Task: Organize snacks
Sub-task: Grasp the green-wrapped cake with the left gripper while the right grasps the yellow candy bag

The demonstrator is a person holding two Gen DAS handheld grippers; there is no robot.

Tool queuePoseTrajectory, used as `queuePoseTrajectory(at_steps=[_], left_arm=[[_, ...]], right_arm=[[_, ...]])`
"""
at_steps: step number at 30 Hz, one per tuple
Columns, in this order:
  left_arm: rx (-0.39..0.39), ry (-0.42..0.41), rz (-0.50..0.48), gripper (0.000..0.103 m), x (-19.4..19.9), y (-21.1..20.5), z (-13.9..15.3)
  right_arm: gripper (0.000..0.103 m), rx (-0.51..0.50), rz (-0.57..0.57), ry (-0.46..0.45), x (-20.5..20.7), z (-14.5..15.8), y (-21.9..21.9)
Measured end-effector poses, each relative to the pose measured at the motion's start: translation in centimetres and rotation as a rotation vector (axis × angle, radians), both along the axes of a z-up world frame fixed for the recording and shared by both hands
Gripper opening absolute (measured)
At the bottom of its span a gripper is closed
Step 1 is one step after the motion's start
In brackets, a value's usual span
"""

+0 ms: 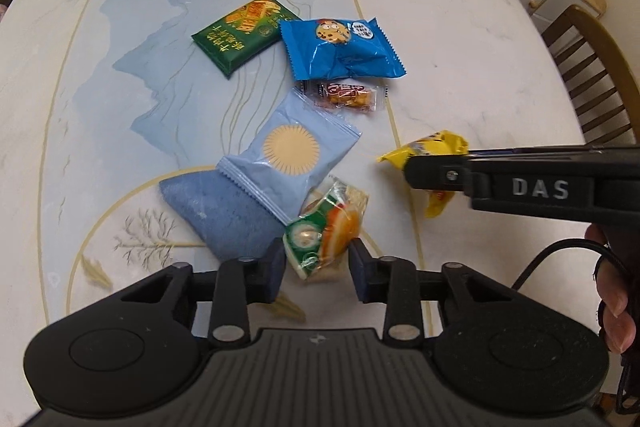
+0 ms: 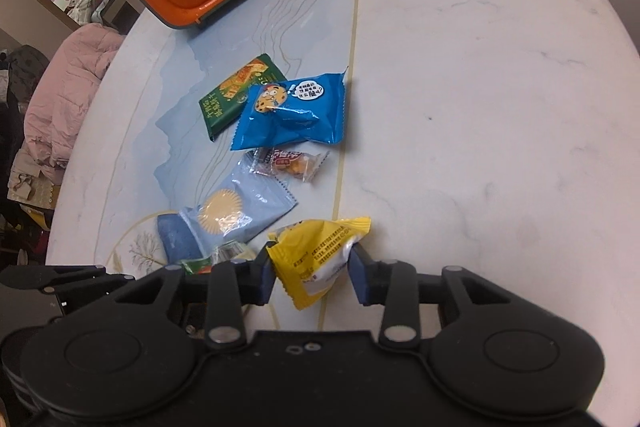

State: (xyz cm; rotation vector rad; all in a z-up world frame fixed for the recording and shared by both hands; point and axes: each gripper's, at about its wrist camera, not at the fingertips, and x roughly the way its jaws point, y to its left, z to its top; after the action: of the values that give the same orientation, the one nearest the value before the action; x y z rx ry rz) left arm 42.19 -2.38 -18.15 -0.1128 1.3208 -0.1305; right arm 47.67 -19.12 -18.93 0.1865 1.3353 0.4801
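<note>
The right gripper [image 2: 312, 273] jaws pinch a crinkly yellow foil snack packet [image 2: 320, 251]; the left gripper [image 1: 318, 267] jaws straddle a green-and-orange cellophane snack packet [image 1: 324, 231], unclosed. Both look light, slippery, crushable: grip mid-body.

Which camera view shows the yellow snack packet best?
The right wrist view: the yellow snack packet sits close and almost whole between the right gripper's jaws. In the left wrist view, that gripper hides its middle.

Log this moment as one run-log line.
left gripper: around green-orange clear-wrapped snack, closure unclear | right gripper: gripping yellow foil snack packet | rest: on marble table
</note>
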Motion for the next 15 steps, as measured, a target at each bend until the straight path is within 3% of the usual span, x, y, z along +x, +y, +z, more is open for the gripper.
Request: queuePoseTrajectory(at_steps=[4, 15], left_arm=[[-0.003, -0.012, 0.018, 0.022, -0.6, 0.8, 1.2], [-0.001, -0.012, 0.041, 0.025, -0.5, 1.4, 1.2]], right_arm=[[0.037, 0.01, 0.001, -0.029, -1.0, 2.0, -0.5], [0.037, 0.019, 0.015, -0.071, -2.7, 4.3, -1.6]])
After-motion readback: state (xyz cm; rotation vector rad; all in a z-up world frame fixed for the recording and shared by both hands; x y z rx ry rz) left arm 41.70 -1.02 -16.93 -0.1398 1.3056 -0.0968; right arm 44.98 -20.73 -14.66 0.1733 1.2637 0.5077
